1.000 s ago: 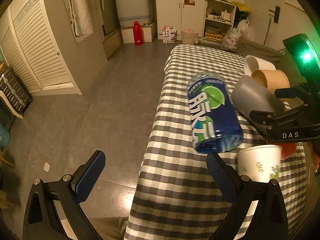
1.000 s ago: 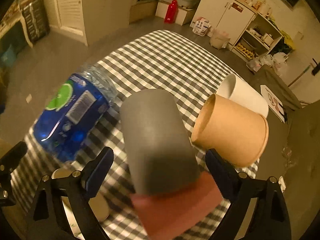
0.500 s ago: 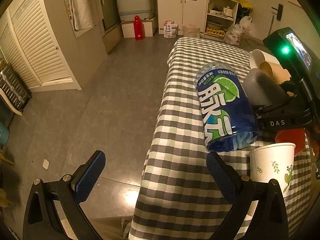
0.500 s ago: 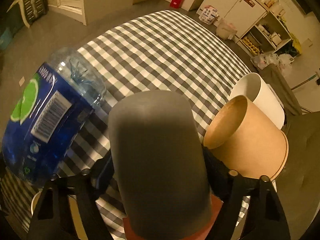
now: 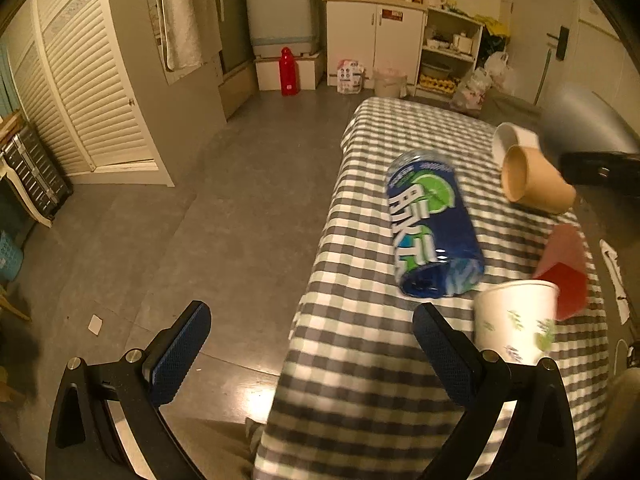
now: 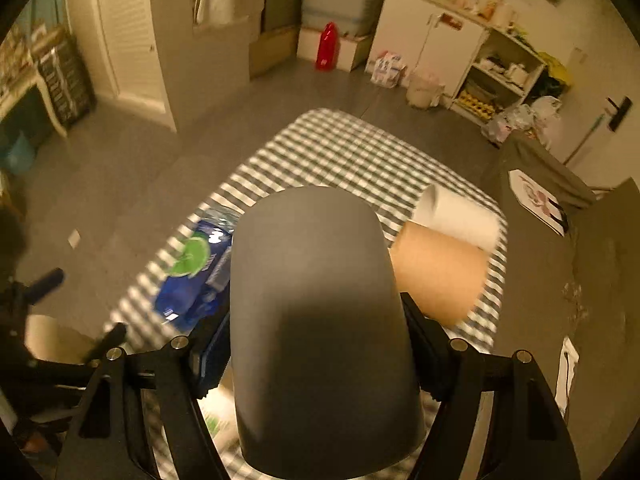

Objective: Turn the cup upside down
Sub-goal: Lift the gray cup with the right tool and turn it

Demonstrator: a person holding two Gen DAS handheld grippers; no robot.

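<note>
Now right hand-held gripper (image 6: pixel 320 352) clamping grey cup (image 6: pixel 320 320), lifted higher

Blue bottle (image 5: pixel 434 232): large white Chinese characters, blurred; nothing else legible.

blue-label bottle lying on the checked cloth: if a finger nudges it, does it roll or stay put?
The blue-label bottle lies on its side on the tablecloth, so it probably rolls sideways. It looks like thin clear plastic, likely light. The brown paper cup also lies on its side nearby and could get bumped.
</note>
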